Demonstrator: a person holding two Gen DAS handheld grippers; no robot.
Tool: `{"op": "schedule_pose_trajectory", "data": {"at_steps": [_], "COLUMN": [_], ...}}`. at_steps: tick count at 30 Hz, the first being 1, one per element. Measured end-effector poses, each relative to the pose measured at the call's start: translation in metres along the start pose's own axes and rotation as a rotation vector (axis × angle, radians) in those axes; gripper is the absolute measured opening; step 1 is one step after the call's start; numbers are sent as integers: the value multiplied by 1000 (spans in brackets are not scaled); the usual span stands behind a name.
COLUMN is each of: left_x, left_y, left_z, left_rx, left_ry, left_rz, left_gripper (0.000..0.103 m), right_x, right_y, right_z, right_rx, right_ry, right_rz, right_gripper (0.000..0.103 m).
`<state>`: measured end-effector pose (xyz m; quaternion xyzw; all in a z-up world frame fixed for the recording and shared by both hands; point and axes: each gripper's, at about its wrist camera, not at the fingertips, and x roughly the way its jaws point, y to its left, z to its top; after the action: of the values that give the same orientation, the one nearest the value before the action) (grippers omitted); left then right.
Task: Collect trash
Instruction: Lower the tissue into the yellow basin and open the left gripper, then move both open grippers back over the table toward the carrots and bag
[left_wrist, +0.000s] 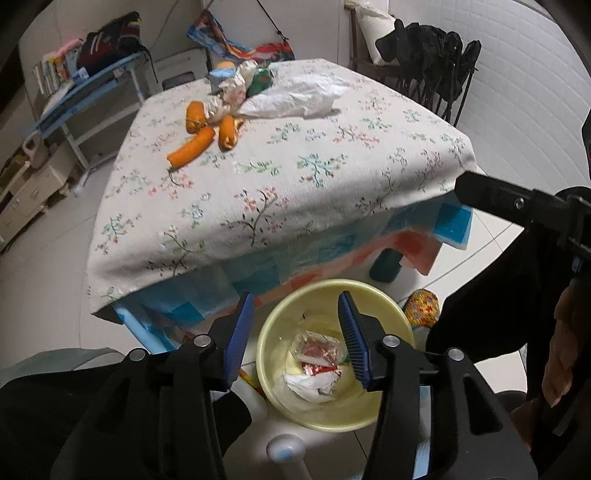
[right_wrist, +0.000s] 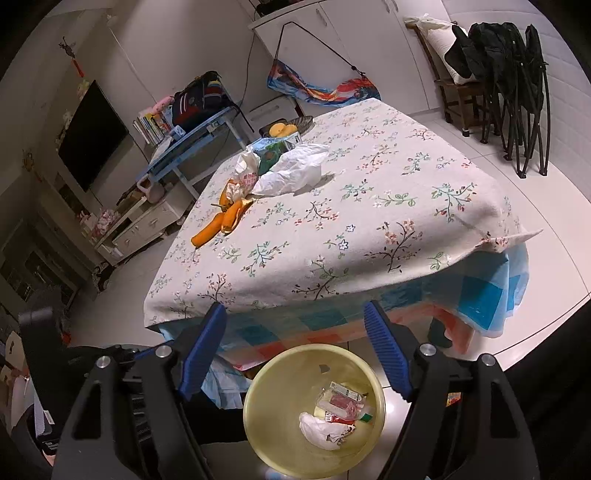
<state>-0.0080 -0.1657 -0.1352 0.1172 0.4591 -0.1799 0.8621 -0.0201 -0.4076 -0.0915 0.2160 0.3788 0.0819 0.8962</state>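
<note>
A yellow bin (left_wrist: 384, 306) (right_wrist: 266, 384) stands on the floor at the table's near edge, holding a white crumpled tissue (left_wrist: 306, 387) (right_wrist: 317, 430) and red-and-clear wrappers (left_wrist: 317, 350) (right_wrist: 343, 402). My left gripper (left_wrist: 295, 332) is open and empty above the bin. My right gripper (right_wrist: 295, 343) is open and empty above the bin too. On the floral tablecloth (left_wrist: 295, 177) (right_wrist: 369, 221) lie orange peels (left_wrist: 199, 136) (right_wrist: 218, 225), a white plastic bag (left_wrist: 295, 96) (right_wrist: 295, 170) and crumpled packaging (left_wrist: 236, 85) (right_wrist: 251, 173).
A plate with yellow fruit (right_wrist: 284, 127) sits at the table's far end. A blue desk with books and a bag (left_wrist: 92, 77) (right_wrist: 192, 114) stands beyond. Black folded chairs (left_wrist: 436, 66) (right_wrist: 517, 92) are at the right. A TV (right_wrist: 92, 136) hangs on the left wall.
</note>
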Motion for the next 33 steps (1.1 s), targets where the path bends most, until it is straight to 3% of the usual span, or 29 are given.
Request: {"op": "schedule_pose_trajectory", "data": {"at_steps": [19,28,33], "left_x": [-21,-21,-23], "left_y": [18,74,93], "left_z": [10,26,38], "left_rx": [-79,-284,-315], "left_ry": [-124,-145,-173], "left_rz": [127,191,216], "left_gripper": [67,68,70], "right_x": [-1,21,32], "right_y": [20,48,59], "right_z": [0,21,20], "right_rx": [-19,-92,-134], "right_ry": [-5,-13,-6], "right_rz": [33,63,66], "right_gripper": [75,75,75]}}
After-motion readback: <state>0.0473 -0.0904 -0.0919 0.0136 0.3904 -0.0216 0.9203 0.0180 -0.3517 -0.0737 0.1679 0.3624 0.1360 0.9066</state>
